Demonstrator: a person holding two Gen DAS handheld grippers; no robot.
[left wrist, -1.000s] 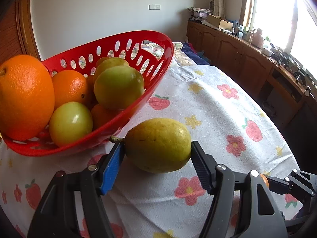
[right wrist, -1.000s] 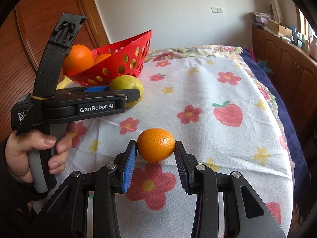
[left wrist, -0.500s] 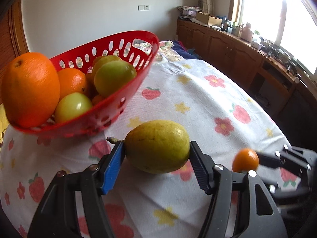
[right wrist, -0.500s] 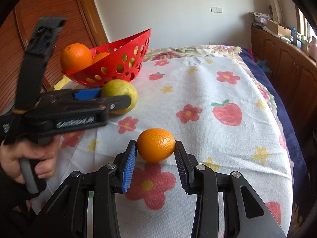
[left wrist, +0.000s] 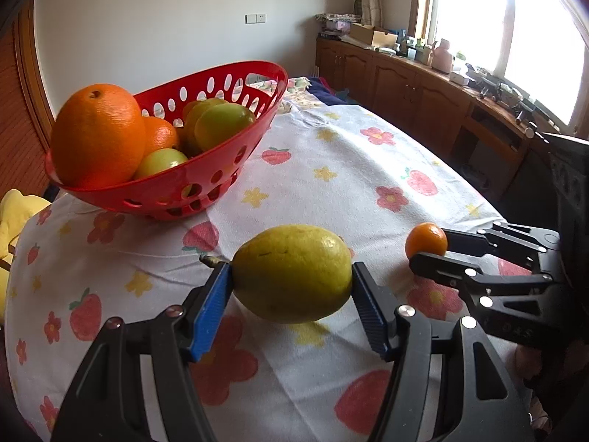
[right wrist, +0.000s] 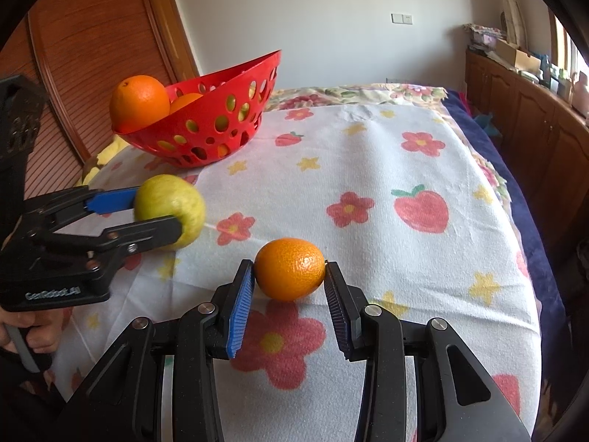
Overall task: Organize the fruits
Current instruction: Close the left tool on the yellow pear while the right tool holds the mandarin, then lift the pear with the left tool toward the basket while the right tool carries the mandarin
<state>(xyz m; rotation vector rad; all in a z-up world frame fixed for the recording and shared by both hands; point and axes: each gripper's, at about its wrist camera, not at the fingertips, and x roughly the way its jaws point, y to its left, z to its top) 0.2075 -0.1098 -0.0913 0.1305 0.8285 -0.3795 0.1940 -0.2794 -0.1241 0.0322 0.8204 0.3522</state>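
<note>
Flowered cloth covers the worktop [right wrist: 368,154], where a red basket [left wrist: 221,169] at far left already holds several fruits. Left tongs [left wrist: 291,294] grip a yellow-green fruit [left wrist: 294,272]; right tongs [right wrist: 289,287] clamp a small orange [right wrist: 291,269]. Both remain outside the basket.

You've got a plain white wall [left wrist: 147,29] with a light switch [right wrist: 401,18] behind the bed's far edge. Wooden cabinets [left wrist: 405,84] run along the right side, clutter on top, under a bright window [left wrist: 515,18]. Wood-panelled door [right wrist: 92,55] at the far left corner.
</note>
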